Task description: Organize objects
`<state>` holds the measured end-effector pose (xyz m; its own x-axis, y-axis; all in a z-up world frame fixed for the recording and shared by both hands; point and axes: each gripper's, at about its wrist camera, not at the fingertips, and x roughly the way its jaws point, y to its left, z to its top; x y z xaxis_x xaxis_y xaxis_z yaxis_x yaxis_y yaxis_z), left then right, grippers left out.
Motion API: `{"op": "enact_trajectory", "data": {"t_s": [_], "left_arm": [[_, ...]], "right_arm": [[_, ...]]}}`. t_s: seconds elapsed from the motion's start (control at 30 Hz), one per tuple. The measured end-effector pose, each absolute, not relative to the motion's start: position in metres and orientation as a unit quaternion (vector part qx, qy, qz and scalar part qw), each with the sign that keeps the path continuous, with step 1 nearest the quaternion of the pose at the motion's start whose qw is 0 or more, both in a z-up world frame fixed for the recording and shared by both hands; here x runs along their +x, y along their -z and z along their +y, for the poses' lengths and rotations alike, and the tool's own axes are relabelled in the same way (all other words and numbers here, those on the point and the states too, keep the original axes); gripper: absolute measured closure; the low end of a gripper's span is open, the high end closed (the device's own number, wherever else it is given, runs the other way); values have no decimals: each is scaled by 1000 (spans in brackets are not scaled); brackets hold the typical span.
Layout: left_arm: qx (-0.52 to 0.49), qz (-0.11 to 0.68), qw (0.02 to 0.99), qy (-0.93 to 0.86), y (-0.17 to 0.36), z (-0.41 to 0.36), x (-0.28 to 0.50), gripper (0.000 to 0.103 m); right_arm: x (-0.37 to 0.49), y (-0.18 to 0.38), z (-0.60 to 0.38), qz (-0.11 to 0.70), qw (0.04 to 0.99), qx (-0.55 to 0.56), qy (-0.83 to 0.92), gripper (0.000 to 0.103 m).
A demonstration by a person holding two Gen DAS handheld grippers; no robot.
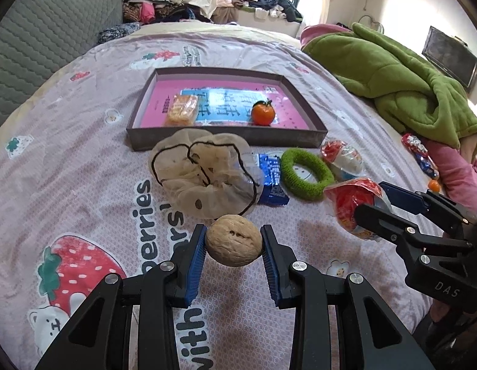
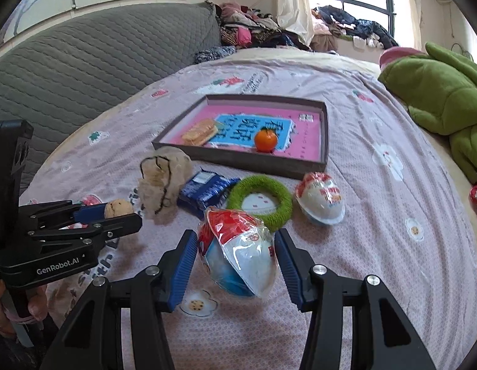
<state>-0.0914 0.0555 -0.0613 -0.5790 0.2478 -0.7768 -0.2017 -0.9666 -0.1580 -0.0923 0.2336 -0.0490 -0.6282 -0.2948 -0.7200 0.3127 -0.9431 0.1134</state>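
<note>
Two grippers I am holding near the tray point(image 1: 226, 137): left gripper point(image 1: 234, 242) clamping a walnut point(image 1: 234, 240), right gripper point(image 2: 237, 257) clamping a wrapped egg toy point(image 2: 238, 256).

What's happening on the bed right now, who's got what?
A person is tidying small items into a shallow tray using two handheld grippers. The left gripper is shut on a walnut, held above the bedspread. The right gripper is clamped on a plastic-wrapped egg-shaped toy. The tray already holds a tangerine and a packet of crackers. A mesh pouch, blue snack pack, green ring and a second wrapped egg lie on the bed.
</note>
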Motion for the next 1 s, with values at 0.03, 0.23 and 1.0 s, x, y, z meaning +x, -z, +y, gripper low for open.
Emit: {"op": "enact_trajectory", "data": {"t_s": [0.03, 0.23, 1.0], "left_arm": [[-439, -26, 125, -889, 59, 55, -91, 67], [-431, -24, 126, -893, 49, 57, -86, 67], [-393, -29, 111, -912, 6, 43, -79, 67]], "right_arm": [[-92, 46, 232, 11, 170, 394, 903, 51], [-87, 38, 224, 11, 172, 387, 906, 51], [-74, -8, 216, 5, 152, 340, 928, 51]]}}
